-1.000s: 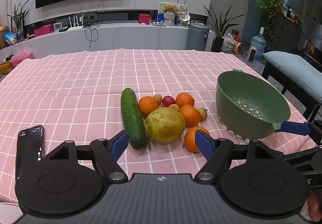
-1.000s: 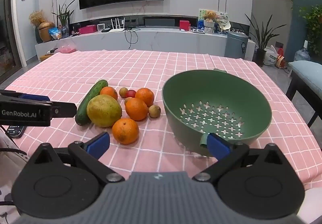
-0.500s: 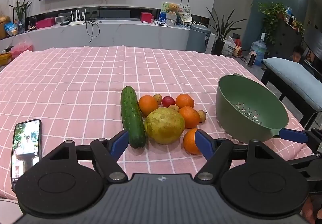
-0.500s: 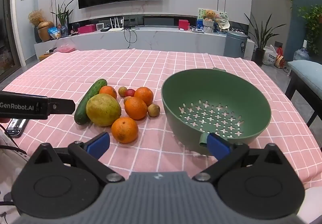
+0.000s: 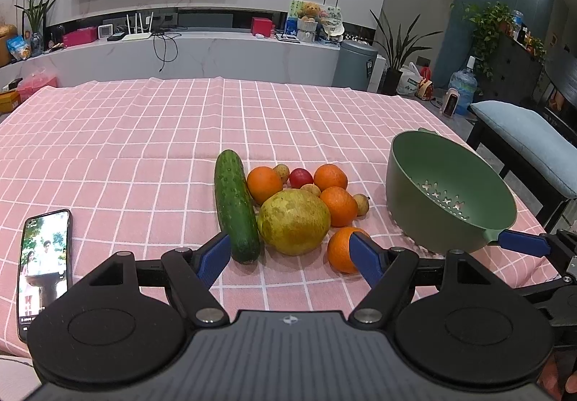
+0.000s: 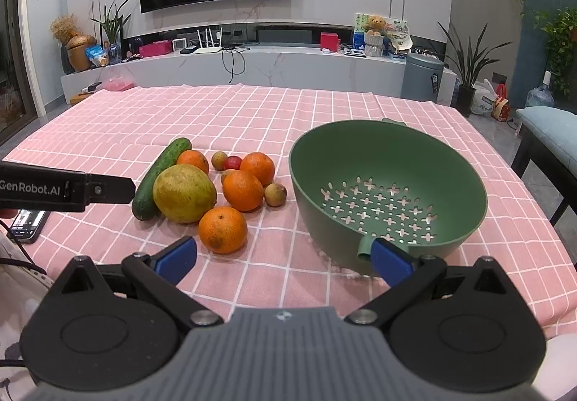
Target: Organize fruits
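Note:
A pile of fruit lies on the pink checked tablecloth: a cucumber, a big yellow-green pomelo, several oranges with the nearest one in front, a small red fruit and small brown fruits. An empty green colander bowl stands to their right. My left gripper is open and empty just before the pomelo. My right gripper is open and empty, between the nearest orange and the bowl.
A phone with a lit screen lies at the left near the table's front edge. The left gripper's arm juts in from the left in the right wrist view. A bench with a blue cushion stands right of the table.
The left gripper has risen and tilted a little, so the fruit sits lower in its view. The phone screen lit up. The right gripper barely moved.

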Motion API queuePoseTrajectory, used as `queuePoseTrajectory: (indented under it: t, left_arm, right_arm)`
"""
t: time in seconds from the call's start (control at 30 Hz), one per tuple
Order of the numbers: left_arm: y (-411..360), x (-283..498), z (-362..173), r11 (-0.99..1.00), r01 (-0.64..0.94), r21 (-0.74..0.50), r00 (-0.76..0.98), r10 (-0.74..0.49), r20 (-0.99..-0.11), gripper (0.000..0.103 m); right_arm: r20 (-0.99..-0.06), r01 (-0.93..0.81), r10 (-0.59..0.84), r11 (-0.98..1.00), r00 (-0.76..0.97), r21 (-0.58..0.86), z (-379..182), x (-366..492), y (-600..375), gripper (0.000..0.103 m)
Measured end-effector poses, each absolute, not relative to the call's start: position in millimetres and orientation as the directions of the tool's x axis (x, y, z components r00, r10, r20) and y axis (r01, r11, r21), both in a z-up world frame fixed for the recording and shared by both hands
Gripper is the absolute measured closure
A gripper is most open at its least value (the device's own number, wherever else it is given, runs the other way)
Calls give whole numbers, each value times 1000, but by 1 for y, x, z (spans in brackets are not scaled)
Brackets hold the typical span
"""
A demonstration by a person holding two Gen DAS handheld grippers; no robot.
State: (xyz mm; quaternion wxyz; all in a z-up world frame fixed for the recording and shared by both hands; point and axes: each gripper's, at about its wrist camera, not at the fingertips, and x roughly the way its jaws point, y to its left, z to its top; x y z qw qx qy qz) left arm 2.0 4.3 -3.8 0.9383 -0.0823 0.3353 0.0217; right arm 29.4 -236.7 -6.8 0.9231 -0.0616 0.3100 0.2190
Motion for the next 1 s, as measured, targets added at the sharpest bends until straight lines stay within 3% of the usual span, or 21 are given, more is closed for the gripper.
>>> queuePoseTrajectory:
  t: [1.0]
  left_arm:
    - [4,3,-4,985,-95,-143,773,-18,-634,15]
  right_arm:
    - [-608,-439,356,898,709,14,-11,32,-234,4]
